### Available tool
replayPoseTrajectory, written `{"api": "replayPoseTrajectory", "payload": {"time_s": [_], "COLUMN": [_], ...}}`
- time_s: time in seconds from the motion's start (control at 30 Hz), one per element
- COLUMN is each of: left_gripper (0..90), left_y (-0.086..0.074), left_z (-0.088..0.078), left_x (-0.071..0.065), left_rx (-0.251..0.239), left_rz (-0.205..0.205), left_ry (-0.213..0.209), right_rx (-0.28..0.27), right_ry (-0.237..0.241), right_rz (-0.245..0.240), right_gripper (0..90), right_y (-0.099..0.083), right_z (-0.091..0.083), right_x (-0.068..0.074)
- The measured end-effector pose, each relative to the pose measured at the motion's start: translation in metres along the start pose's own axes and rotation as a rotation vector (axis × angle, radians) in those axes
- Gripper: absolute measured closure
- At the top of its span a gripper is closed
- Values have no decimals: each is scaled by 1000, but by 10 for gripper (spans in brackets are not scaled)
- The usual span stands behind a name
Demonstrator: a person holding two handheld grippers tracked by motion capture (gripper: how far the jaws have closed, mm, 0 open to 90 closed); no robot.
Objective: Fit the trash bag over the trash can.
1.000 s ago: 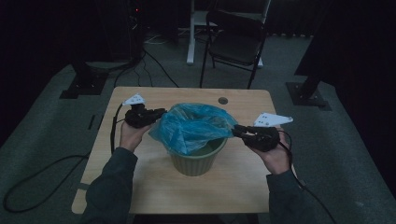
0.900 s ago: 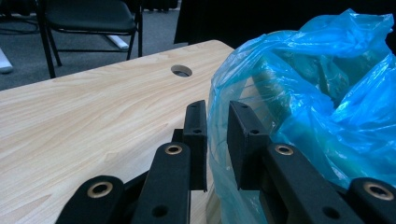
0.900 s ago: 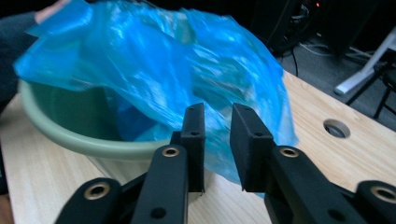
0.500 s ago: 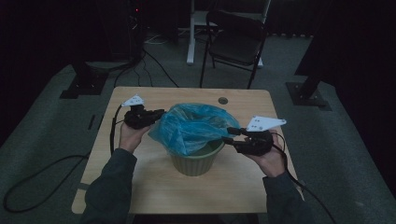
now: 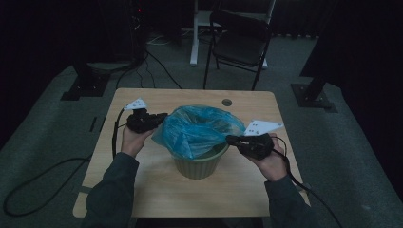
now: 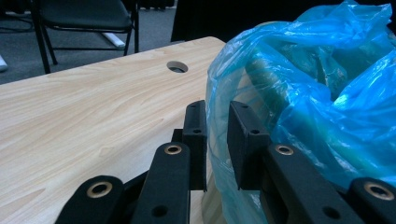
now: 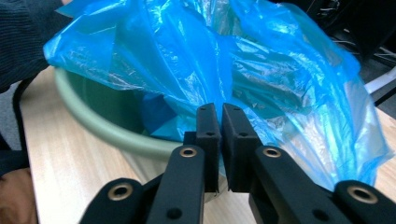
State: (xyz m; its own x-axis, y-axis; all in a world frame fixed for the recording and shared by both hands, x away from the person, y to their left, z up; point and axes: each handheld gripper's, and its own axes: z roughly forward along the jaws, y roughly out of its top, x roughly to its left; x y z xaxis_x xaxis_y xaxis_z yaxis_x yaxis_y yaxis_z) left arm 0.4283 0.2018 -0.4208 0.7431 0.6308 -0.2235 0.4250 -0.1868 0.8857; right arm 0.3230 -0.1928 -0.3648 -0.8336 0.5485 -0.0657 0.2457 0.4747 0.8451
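**A:** What sits at the left of the high view?

**B:** A light wooden tabletop [image 5: 142,190] fills the centre. At its left, a hand holds the left black two-jaw gripper [image 5: 161,118], which meets the left edge of a crinkled translucent blue plastic bag [image 5: 199,130]. In the left gripper view, its jaws sit slightly apart with a fold of the bag between them, so it is grasping the bag.

**A:** And in the middle?

**B:** The bag lines a round pale green plastic bin [image 5: 199,166] at the tabletop's centre, billowing over the rim. A small round hole [image 5: 226,102] shows behind it, and a dark folding chair [image 5: 240,42] stands at upper centre.

**A:** And at the right?

**B:** The right black two-jaw gripper [image 5: 230,139] touches the bag's right edge. In the right gripper view its jaws are nearly closed, clenched on blue film.
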Motion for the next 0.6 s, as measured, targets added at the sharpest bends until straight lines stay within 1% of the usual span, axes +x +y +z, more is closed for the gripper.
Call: {"api": "replayPoseTrajectory", "payload": {"time_s": [0.03,0.07,0.13,0.17,0.23,0.3,0.47,0.53,0.6], "left_gripper": [778,778,776,775,775,774,773,773,772], "left_y": [-2,-2,-4,-6,-7,-9,-11,-12,-12], "left_z": [-1,-1,-1,-2,-3,-5,-7,-8,-8], "left_x": [-1,-1,-2,-3,-4,-6,-9,-10,-11], "left_rx": [4,4,3,2,2,1,0,0,0], "left_rz": [3,3,2,1,1,3,9,11,10], "left_ry": [-3,-3,-4,-7,-9,-12,-16,-18,-19], "right_rx": [-10,-10,-13,-9,-5,-1,8,7,8], "right_ry": [18,18,35,47,51,74,115,142,152], "right_rz": [12,12,21,24,24,32,59,79,84], "right_gripper": [882,882,887,889,891,892,893,894,894], "right_y": [-3,-3,-7,-10,-11,-18,-29,-33,-34], "right_z": [-4,-4,-6,-7,-7,-7,-4,-2,0], "right_x": [2,2,4,5,6,9,11,10,10]}}
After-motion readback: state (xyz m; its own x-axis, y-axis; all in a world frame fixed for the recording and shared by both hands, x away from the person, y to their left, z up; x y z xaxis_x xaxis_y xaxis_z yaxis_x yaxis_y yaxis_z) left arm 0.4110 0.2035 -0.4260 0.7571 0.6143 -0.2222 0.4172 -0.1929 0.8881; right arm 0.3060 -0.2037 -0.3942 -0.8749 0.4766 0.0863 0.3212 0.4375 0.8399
